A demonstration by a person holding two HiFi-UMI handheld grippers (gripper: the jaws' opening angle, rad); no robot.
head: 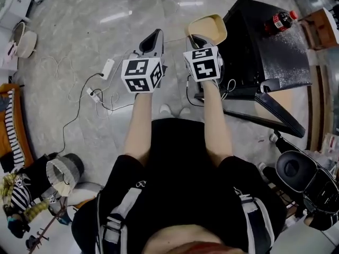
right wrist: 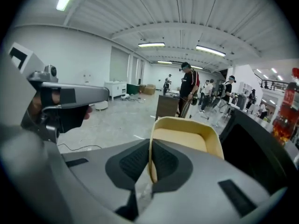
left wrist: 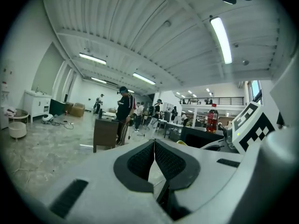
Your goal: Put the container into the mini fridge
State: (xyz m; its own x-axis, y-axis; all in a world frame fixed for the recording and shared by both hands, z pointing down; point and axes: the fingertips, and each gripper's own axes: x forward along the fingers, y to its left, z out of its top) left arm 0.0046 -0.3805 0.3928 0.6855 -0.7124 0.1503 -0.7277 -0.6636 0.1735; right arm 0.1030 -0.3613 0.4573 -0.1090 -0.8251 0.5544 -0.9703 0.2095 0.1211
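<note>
The container (head: 208, 27) is a shallow cream-yellow tray, and my right gripper (head: 197, 41) is shut on its near rim, holding it out in the air. In the right gripper view the container (right wrist: 187, 141) stands just past the jaws, its wall pinched between the black pads (right wrist: 135, 162). The black mini fridge (head: 267, 49) stands to the right of the container, its door (head: 278, 110) swung open toward me. My left gripper (head: 153, 40) is beside the right one, shut with nothing between its pads (left wrist: 140, 161).
A red-capped cola bottle (head: 279, 20) lies on top of the fridge. A power strip and cables (head: 98, 91) lie on the grey floor to the left. A black chair (head: 296, 171) is at the right. Several people (right wrist: 189, 90) stand far off in the hall.
</note>
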